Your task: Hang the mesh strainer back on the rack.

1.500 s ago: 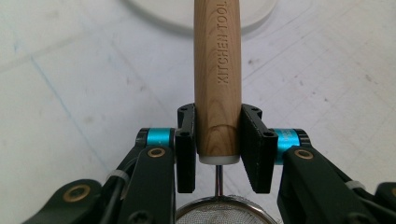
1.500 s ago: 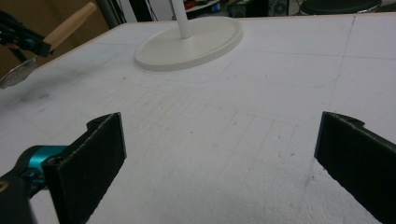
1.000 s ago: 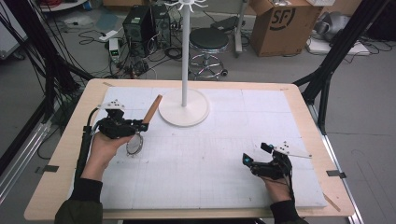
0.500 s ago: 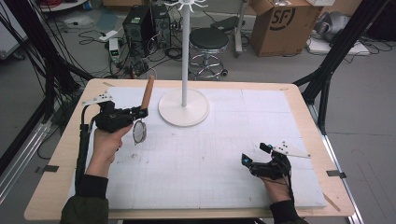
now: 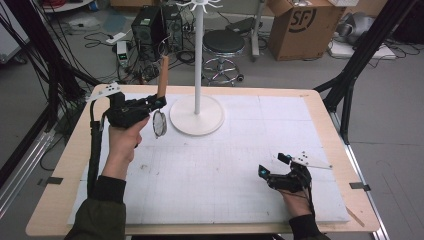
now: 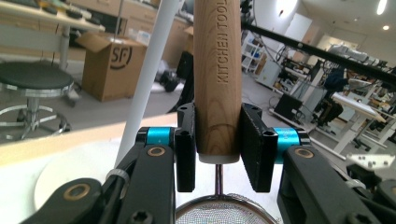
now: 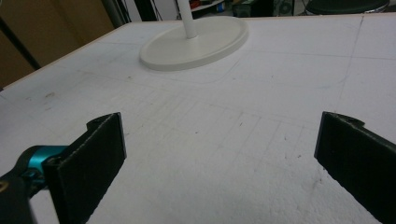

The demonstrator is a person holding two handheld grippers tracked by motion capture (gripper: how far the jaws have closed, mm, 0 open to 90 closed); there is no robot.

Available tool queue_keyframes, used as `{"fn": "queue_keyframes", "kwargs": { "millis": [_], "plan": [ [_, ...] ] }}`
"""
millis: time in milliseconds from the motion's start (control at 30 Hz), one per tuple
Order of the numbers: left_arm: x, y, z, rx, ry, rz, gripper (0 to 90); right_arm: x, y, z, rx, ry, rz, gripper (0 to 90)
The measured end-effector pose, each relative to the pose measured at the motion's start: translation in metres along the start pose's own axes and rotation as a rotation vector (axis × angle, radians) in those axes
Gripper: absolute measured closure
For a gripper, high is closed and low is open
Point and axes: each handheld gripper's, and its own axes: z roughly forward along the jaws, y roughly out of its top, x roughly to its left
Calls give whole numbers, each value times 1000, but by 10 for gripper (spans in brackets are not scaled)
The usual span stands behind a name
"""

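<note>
Even, soft indoor light falls on the bench, with faint shadows. Ceiling lamps glare behind the wooden handle, and the room beyond it blurs. Straight lines bow toward the edges.

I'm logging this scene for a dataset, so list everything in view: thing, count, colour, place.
strainer: one, wooden handle, metal mesh, held upright left of the stand
stand: one, white, round base at table's far middle
mat: one, white, covering the table
table: one, light wood
stool: one, black seat, floor beyond
cardboard box: one, brown, floor beyond
left tool: black, shut on strainer handle
right tool: black, open, near right
</note>
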Motion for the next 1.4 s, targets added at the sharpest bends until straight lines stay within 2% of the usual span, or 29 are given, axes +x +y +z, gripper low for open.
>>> {"fn": "queue_keyframes", "kwargs": {
  "millis": [100,167,433,767,933,1033,1100,1200,1400],
  "plan": [
    [-4,8,5,-23,-16,8,693,0,0,0,-6,0,-2,10],
    [-6,13,8,-19,-7,20,693,-1,0,-1,-5,3,5,9],
    [-10,34,18,-45,-14,43,692,-2,0,-1,-13,7,0,9],
    [-3,50,32,-73,-26,32,692,-3,-1,0,-7,8,13,9],
    [-2,60,40,-91,-47,40,692,-5,-1,0,-8,5,15,9],
    [-1,68,47,-83,-35,52,692,-6,-2,0,-5,5,26,9],
    [2,74,49,-105,-46,40,692,-6,-2,1,-5,5,25,10],
    [5,83,50,-119,-42,45,692,-9,-3,0,-5,4,36,9],
    [10,95,57,-105,-44,39,692,-12,-3,0,-12,8,49,9]
  ]
}}
